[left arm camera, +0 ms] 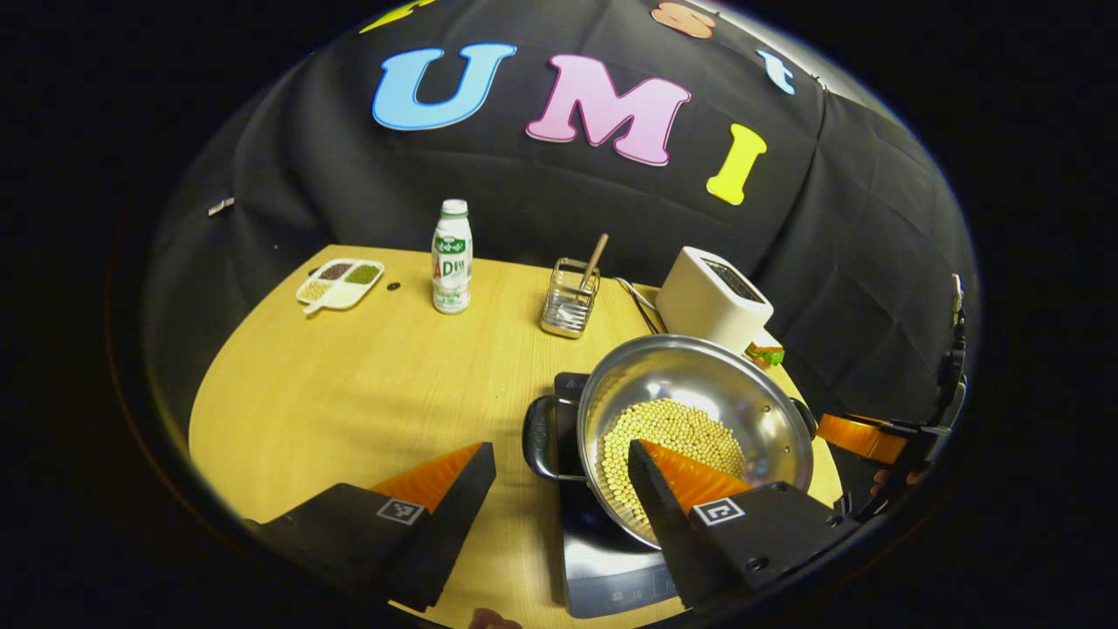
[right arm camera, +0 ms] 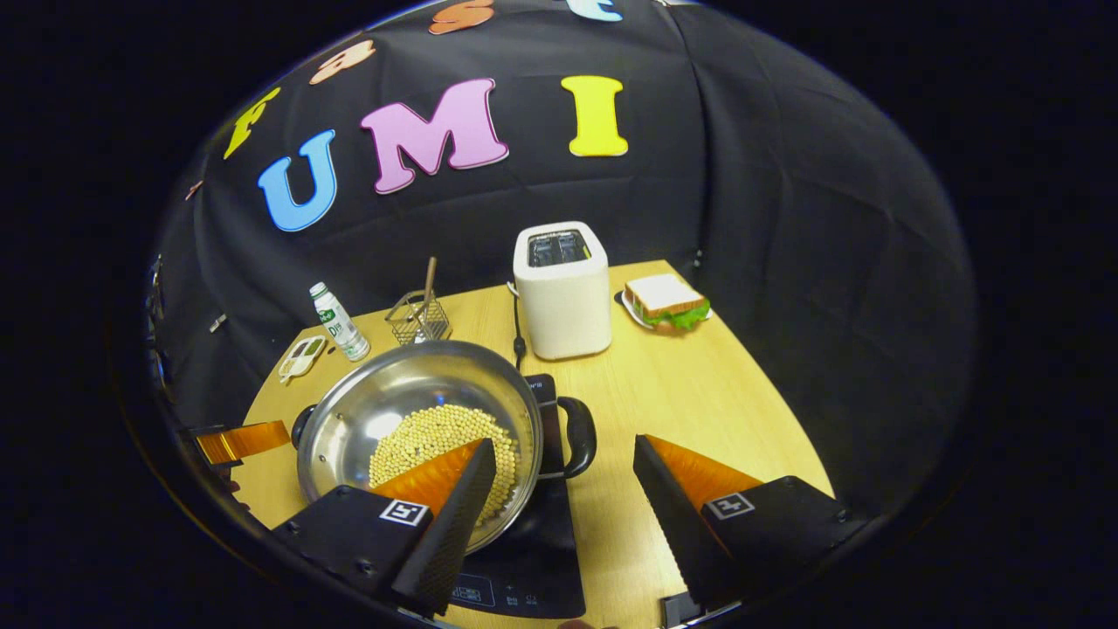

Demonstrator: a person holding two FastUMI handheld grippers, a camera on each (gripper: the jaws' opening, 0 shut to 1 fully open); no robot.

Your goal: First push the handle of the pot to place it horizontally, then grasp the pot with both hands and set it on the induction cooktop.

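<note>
Polished steel catches the light: a pot [left arm camera: 699,419] filled with pale beans [left arm camera: 668,445] is seen resting on a dark induction cooktop [left arm camera: 603,559] near the front edge of a light wooden table [left arm camera: 367,393]. Two black loop handles are fixed to the pot, the left handle [left arm camera: 541,437] and the right handle [right arm camera: 578,435] each pointing sideways along that edge. In the left gripper view, the left gripper [left arm camera: 559,489] is held with its jaws spread wide, straddling the left handle without touching it. In the right gripper view, the right gripper [right arm camera: 563,489] is likewise held released, its jaws apart on either side of the right handle. Nothing is grasped by either.

Along the back edge of the table are set a divided dish [left arm camera: 341,281] of grains, a white bottle [left arm camera: 452,256], a wire basket [left arm camera: 569,299] holding a stick, a white toaster [right arm camera: 562,290] and, at the back right corner, a sandwich [right arm camera: 665,301] on a plate.
</note>
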